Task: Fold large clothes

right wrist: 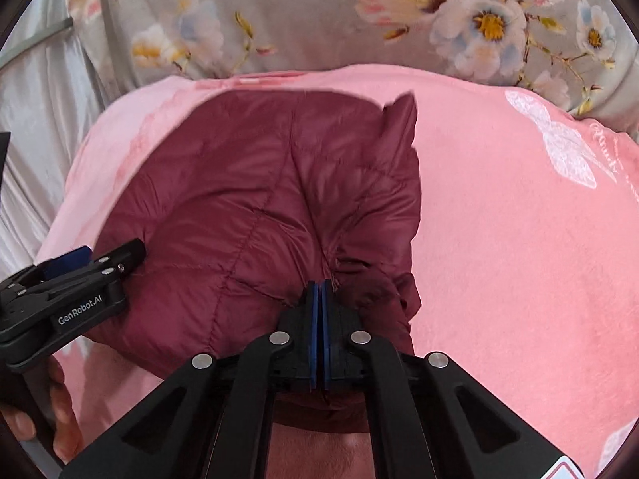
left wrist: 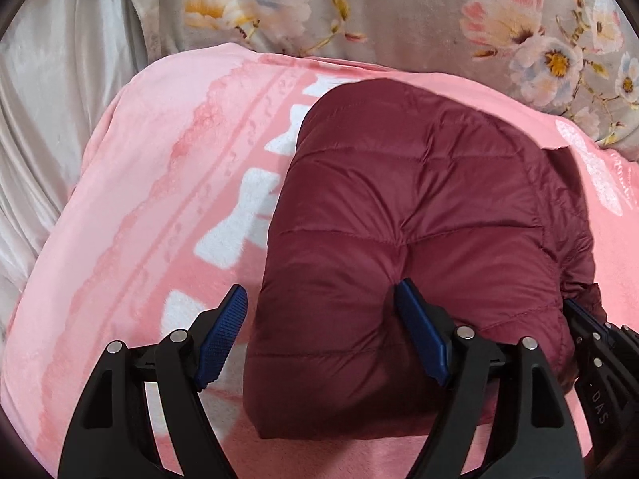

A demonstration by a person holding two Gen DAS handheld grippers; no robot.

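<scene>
A maroon quilted puffer jacket (left wrist: 403, 215) lies folded into a thick bundle on a pink blanket (left wrist: 159, 183). My left gripper (left wrist: 319, 299) is open over the jacket's near left corner; one blue pad presses into the fabric, the other hangs over the blanket. In the right wrist view the jacket (right wrist: 255, 199) fills the centre. My right gripper (right wrist: 320, 293) is shut on the jacket's near edge, where the fabric bunches. The left gripper (right wrist: 80, 263) shows at the left of that view, and the right gripper (left wrist: 591, 327) at the right edge of the left wrist view.
A grey floral quilt (left wrist: 399, 12) lies beyond the blanket, also in the right wrist view (right wrist: 319, 20). Silvery satin fabric (left wrist: 52, 111) bunches at the left. The blanket (right wrist: 519, 239) has white bow and butterfly prints.
</scene>
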